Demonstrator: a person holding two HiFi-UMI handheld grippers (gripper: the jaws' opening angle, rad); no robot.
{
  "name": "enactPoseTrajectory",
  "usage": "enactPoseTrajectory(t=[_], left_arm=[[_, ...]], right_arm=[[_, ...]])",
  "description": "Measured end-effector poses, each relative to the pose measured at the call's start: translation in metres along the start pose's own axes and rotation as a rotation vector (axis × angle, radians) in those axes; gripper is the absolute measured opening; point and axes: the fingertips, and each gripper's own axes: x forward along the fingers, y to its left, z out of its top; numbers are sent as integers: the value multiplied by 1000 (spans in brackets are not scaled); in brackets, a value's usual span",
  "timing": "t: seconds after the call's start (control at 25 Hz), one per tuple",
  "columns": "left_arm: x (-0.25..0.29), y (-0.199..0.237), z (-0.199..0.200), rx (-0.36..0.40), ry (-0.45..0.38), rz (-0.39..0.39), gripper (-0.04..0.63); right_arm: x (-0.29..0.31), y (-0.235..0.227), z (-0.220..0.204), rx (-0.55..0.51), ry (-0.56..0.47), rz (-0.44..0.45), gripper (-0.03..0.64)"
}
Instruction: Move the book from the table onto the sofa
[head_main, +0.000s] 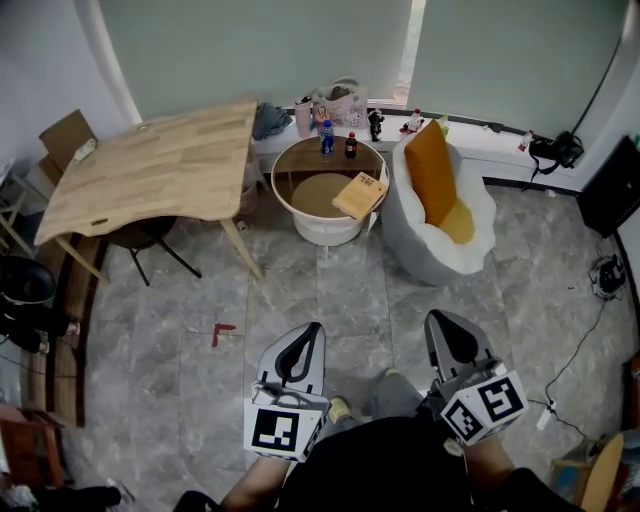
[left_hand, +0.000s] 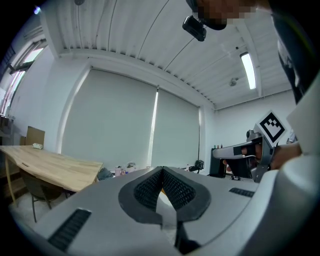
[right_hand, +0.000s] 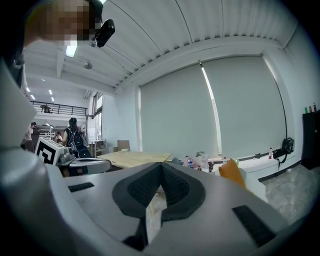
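Book (head_main: 360, 194) is seen at the rim of the round table (head_main: 292, 203), beside the sofa (head_main: 425, 262). Left hand-held gripper (head_main: 312, 332) and right hand-held gripper (head_main: 444, 324) are shut, empty, well apart from it. It could be pushed off if met by shut jaws.

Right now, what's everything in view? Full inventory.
Tan rectangular book: 1, tan, right side of the round table.
Round glass-topped table: 1, white rim, centre, by the window ledge.
Plastic bottles: 2, one blue, one dark, table's far edge.
Padded sofa: 1, grey-white, right of the table.
Upright cushion: 1, orange, in the sofa.
Wooden desk: 1, light wood, left.
Left gripper: 1, grey, shut, empty, bottom centre.
Right gripper: 1, grey, shut, empty, bottom right.
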Motion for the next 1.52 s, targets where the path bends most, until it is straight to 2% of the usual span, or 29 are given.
enactPoseTrajectory(t=[0.36, 0.6, 0.84, 1.12, 1.36, 1.52], left_arm=[[5, 4, 2, 2, 2, 14, 12], [12, -1, 5, 20, -11, 13, 11], [18, -6, 4, 9, 6, 22, 11], [42, -8, -2, 45, 44, 6, 12], [83, -8, 1, 47, 47, -15, 11], [114, -11, -2, 45, 68, -32, 11]], right_arm=[[12, 6, 1, -32, -5, 35, 5], [18, -7, -4, -12, -18, 49, 5], [26, -22, 0, -42, -30, 62, 5], [27, -59, 26, -161, -30, 69, 5], [30, -106, 40, -270, -2, 31, 5], [42, -132, 31, -257, 16, 14, 5]])
